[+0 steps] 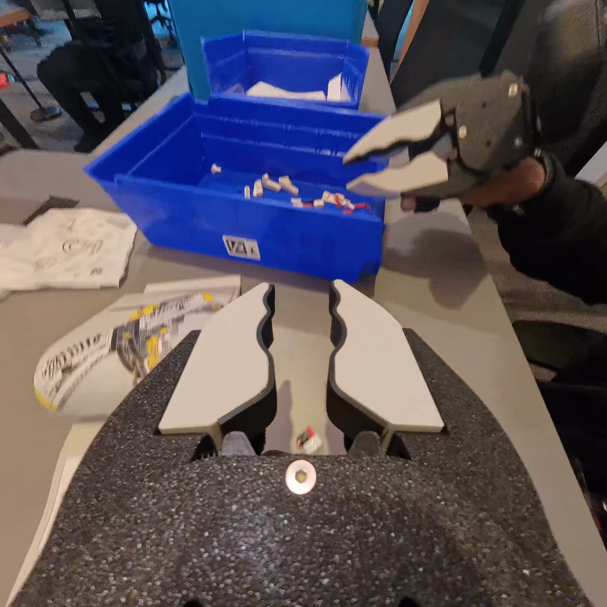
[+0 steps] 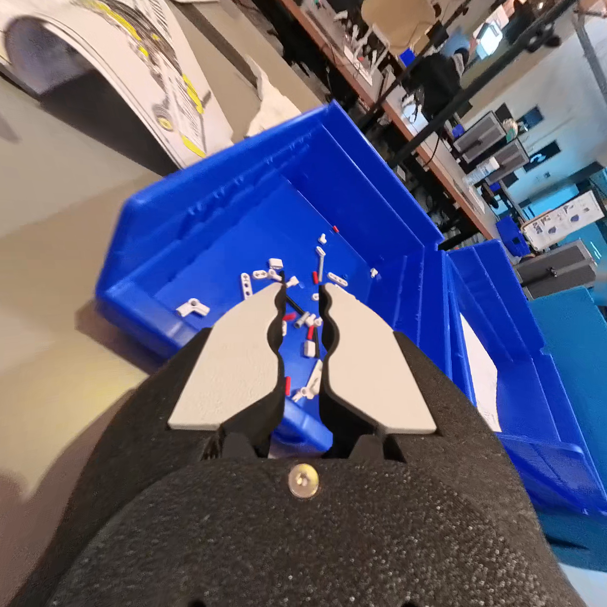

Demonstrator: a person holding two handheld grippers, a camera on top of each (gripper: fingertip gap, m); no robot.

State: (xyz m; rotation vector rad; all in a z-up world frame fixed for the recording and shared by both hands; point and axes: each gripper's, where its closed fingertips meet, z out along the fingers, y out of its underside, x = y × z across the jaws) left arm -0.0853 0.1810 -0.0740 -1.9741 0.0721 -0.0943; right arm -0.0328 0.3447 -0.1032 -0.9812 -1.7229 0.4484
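My left gripper (image 1: 302,289) is open and empty above the grey table (image 1: 427,295), just short of the front wall of a blue bin (image 1: 230,236). A small red, white and black piece (image 1: 307,440) shows low between the finger bases, clear of the pads. The bin holds several small white and red pieces (image 1: 279,185). My right gripper (image 2: 301,287) is open and empty, tilted above the same bin (image 2: 184,230) and its loose pieces (image 2: 262,274). It also shows in the left wrist view (image 1: 347,174) at the bin's right rim, with its fingers apart.
A second blue bin (image 1: 285,65) with white paper in it stands behind the first, and shows at the right of the right wrist view (image 2: 492,328). A printed booklet (image 1: 131,331) and a white printed sheet (image 1: 62,249) lie at the left. A person's sleeved arm (image 1: 542,210) holds the right gripper. The gap from one gripper's tips to the other's is roughly 20 cm.
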